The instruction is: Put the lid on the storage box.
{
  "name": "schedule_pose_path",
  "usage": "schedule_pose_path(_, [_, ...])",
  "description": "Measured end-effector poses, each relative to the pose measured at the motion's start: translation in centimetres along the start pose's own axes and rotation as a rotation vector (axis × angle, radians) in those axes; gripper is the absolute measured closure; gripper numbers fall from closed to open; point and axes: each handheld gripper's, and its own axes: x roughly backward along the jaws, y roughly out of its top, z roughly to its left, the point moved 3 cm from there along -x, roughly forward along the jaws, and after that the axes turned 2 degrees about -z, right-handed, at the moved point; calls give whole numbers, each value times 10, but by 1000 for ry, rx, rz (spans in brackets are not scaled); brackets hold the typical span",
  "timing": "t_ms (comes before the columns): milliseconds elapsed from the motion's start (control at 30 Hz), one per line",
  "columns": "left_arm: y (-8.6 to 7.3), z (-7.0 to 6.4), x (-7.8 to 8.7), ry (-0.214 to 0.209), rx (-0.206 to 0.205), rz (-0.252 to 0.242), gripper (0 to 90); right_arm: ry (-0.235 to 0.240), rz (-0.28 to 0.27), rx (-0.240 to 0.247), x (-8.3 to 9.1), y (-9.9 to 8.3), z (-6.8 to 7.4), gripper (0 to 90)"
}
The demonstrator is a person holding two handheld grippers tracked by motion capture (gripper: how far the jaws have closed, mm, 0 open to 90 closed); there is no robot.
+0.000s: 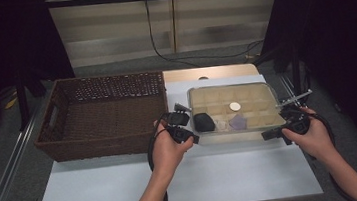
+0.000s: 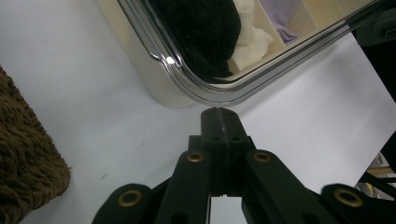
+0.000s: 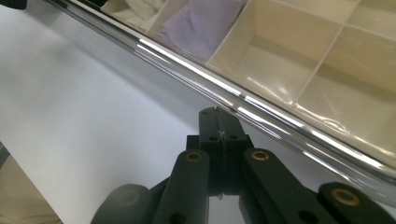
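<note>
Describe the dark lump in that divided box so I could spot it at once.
Start at the big brown wicker basket; just right of it on the white table sits a clear, cream-coloured divided box. The black lump fills a compartment in the box's near left corner. Its neighbours, a white piece and a lilac piece, are pale; it alone is black.

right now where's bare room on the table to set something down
The white table lies bare along its near edge, in front of the wicker basket and compartment box. It is crowded between basket and box, where the left gripper sits.
</note>
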Motion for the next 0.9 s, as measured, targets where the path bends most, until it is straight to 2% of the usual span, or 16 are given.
schedule_pose_path(267, [3,-2,-3,-6,-6,0,900,-15,-9,-11,2,2,-6,900])
schedule_pose_path(333, [3,-3,-5,-10,3,-6,900,-27,-3,-5,2,2,-6,900])
schedule_pose_path(400, [1,-3,-5,-14,-2,2,900,-20,-2,2,3,2,-7,900])
schedule_pose_path(467, [-1,-2,-4,-24,-14,5,888,-13,-9,4,4,0,-6,861])
schedule_pose_path(533, [-6,-3,-3,-33,-11,-4,813,-5,-12,5,5,-2,-4,833])
schedule_pose_path(600, [-10,1,-1,-30,-37,-9,723,6,-17,11,6,-4,-2,769])
schedule_pose_path(667, [-14,4,0,-37,-37,-21,659,2,-22,20,6,-6,1,720])
schedule_pose_path(900, [-18,8,7,-18,-63,-51,537,1,-21,38,4,-10,7,631])
